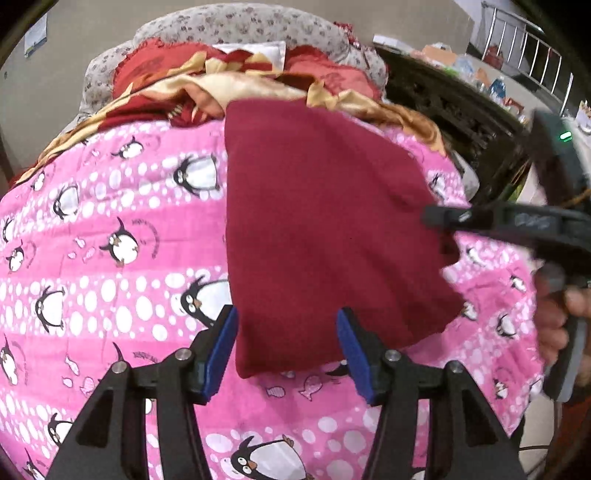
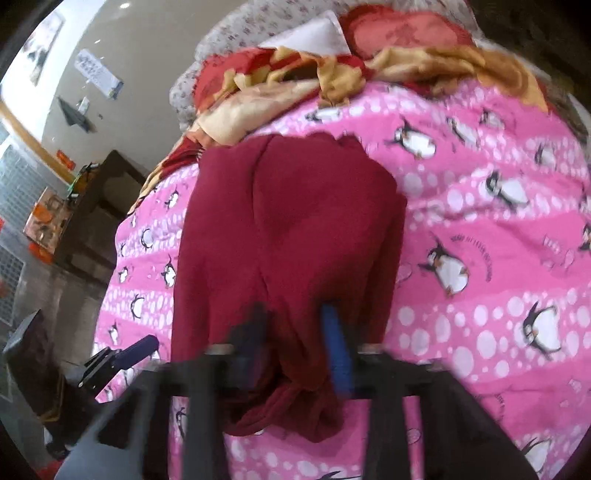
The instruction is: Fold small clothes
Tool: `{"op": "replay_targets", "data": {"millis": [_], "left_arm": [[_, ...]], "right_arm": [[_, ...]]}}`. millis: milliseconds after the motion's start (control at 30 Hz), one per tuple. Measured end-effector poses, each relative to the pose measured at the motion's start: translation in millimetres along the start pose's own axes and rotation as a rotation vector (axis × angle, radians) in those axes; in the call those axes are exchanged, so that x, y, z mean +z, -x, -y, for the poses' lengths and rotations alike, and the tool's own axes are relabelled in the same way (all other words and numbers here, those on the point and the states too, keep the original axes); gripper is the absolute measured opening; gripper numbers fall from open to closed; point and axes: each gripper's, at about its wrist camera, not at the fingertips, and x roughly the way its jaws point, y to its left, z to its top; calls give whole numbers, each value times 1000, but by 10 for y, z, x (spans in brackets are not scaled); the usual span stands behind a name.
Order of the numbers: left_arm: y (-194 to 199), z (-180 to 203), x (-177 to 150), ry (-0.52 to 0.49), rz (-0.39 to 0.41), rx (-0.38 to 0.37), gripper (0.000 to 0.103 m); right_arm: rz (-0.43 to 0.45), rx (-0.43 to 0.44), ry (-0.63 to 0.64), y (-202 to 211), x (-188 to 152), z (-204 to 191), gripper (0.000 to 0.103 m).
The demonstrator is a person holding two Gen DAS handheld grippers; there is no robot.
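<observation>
While my left gripper (image 1: pixel 286 354) hangs just over the near hem of the maroon garment (image 1: pixel 325 229), its blue pads (image 1: pixel 221 354) stand well apart, one either side of that edge, and nothing is pinched between them. I read that as a corner let go on purpose so the cloth can settle flat.

My right gripper (image 2: pixel 295 354) is harder to read: its own view is smeared with motion. The jaws look narrow, with a bunched fold of the garment (image 2: pixel 288 229) gathered between and below them, but I cannot tell whether the pads actually press on it. In the left view the same tool reaches in from the right side and its tip meets the garment's right edge, which suits drawing that side inward for a fold.

The garment lies on the pink penguin sheet (image 1: pixel 110 258), roughly rectangular, already doubled by the look of its thick edges, long axis running away from me. I judge one more fold is left.

Beyond it a red and gold blanket (image 1: pixel 192 88) is heaped against a grey floral pillow (image 1: pixel 236 22), clear of my working area. Farthest off, a dark cabinet (image 2: pixel 96 206) stands by the wall.
</observation>
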Motion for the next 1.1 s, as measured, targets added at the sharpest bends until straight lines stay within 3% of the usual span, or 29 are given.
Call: {"op": "replay_targets", "data": {"millis": [67,133,167,233,333,400,433,500,700,733,767,833,967,1100], "left_arm": [[-83,-4,-38,1,-19,-1,59],[-164,-3,-69,5,-33,1,59],[-194,-6,-78,6,-40,2,59],[-165,-8,-79,7,-39,3,59],[-24,-37,-38,14,-10,7,59],[75,-54,5,17,21,8,59],[97,-53,27,18,33,10,59],[128,-54,66,17,53,18,59],[-84,-15,87,21,3,31,59],[-130,-6,68,17,-11,34,59],[-172,-8,44,18,-24,34,59],[-208,-28,10,32,-31,15,60],[-176,-52,14,36,-26,14,62],[3,-84,98,40,39,30,62]], "right_arm": [[42,-62,62,116,-25,-1,23],[30,-159,76,60,-20,105,14],[18,-202,71,14,-28,167,14],[-14,-163,28,-54,-56,294,14],[52,-120,19,193,-92,250,15],[90,-111,38,347,-83,161,22],[110,-84,48,432,-72,90,30],[120,-20,81,508,-84,-103,35],[25,-8,268,222,-332,-604,35],[5,-28,287,152,-393,-614,33],[-18,-67,298,64,-469,-587,24],[-67,-160,277,-115,-606,-437,18],[-63,-96,171,-74,-684,-173,18],[-21,-93,179,230,-584,-199,19]]}}
